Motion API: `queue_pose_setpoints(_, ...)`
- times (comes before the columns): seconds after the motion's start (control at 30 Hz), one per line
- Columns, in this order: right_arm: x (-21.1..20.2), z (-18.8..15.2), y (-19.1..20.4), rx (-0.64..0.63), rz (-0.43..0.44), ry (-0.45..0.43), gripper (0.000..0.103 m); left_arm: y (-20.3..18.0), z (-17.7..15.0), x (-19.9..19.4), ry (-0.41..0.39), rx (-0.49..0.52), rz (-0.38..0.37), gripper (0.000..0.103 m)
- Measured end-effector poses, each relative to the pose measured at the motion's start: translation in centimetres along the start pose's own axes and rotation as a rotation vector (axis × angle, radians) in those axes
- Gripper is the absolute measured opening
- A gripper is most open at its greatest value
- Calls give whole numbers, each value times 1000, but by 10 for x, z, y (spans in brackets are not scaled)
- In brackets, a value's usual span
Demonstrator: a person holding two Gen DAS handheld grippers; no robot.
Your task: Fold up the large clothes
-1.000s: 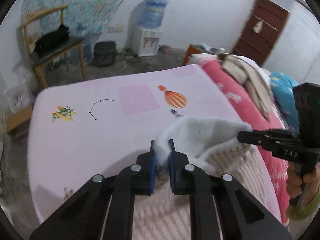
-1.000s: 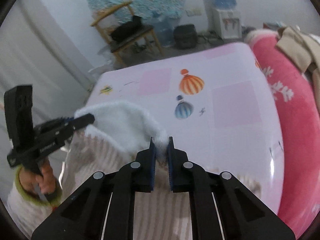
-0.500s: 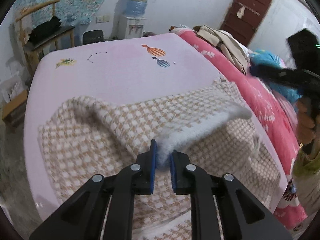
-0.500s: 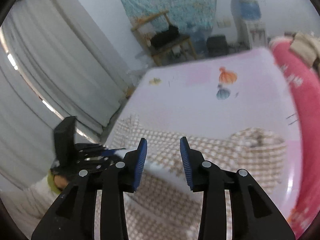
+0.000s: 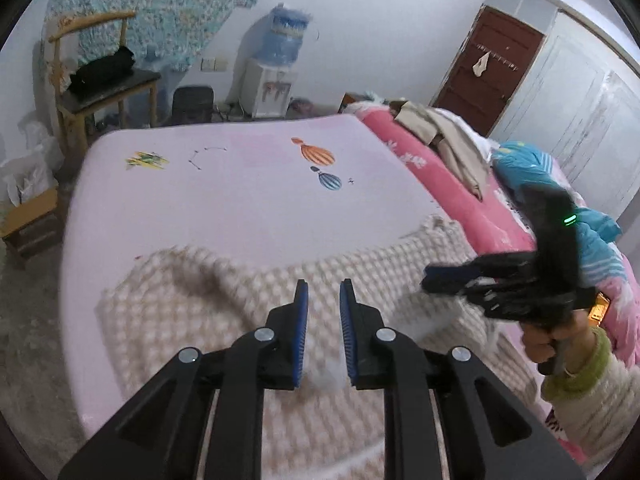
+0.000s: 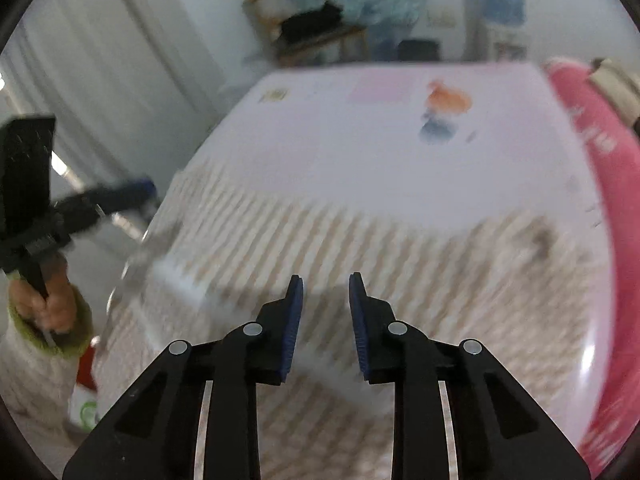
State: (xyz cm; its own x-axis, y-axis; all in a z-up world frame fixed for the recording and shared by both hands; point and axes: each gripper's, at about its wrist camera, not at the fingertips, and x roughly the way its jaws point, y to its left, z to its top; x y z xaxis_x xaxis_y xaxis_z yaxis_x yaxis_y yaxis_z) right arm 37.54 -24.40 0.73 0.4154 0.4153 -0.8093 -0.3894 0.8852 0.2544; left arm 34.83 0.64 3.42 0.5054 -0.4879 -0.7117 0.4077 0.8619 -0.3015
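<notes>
A large beige-and-white checked garment point(image 5: 224, 288) lies spread over the near part of a pink bed sheet point(image 5: 240, 192); it also shows, blurred, in the right wrist view point(image 6: 400, 248). My left gripper point(image 5: 323, 296) is open above the garment, with a white fleecy edge low between its jaws. My right gripper point(image 6: 325, 284) is open above the garment and holds nothing. The right gripper also shows in the left wrist view point(image 5: 436, 278), and the left gripper in the right wrist view point(image 6: 140, 194).
A red quilt point(image 5: 452, 196) with beige clothes point(image 5: 440, 136) and a blue bundle point(image 5: 532, 168) lies along the bed's right side. A wooden chair point(image 5: 100, 80), a water dispenser point(image 5: 276, 76) and a brown door point(image 5: 492, 68) stand beyond the bed. A small stool point(image 5: 32, 220) stands at the left.
Both grippers held the garment's fleecy edge a second ago. The right one opened first, then the left. The garment has dropped flat onto the bed and both grippers have pulled back above it.
</notes>
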Motion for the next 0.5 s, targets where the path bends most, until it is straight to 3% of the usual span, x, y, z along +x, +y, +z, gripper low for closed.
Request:
queue_pose_setpoints(0.13,21,15,-29,81,-101,0,21,18,6,56,104,23,155,16)
queue_pose_setpoints(0.17,31,13,-38,98,-97,22,20,24,4,68,133,16,160,16)
queue_pose_setpoints(0.27,40,9,-45,108,-79,29,20,31,2,74,123,2,134,16)
queue_pose_setpoints(0.37,29,15,-23,80,-106,12,24,19,5,61,94,33,147,16)
queue_pose_setpoints(0.5,28,18,10,-14,-27,-17,25,-9,7,51,57,127,26,16)
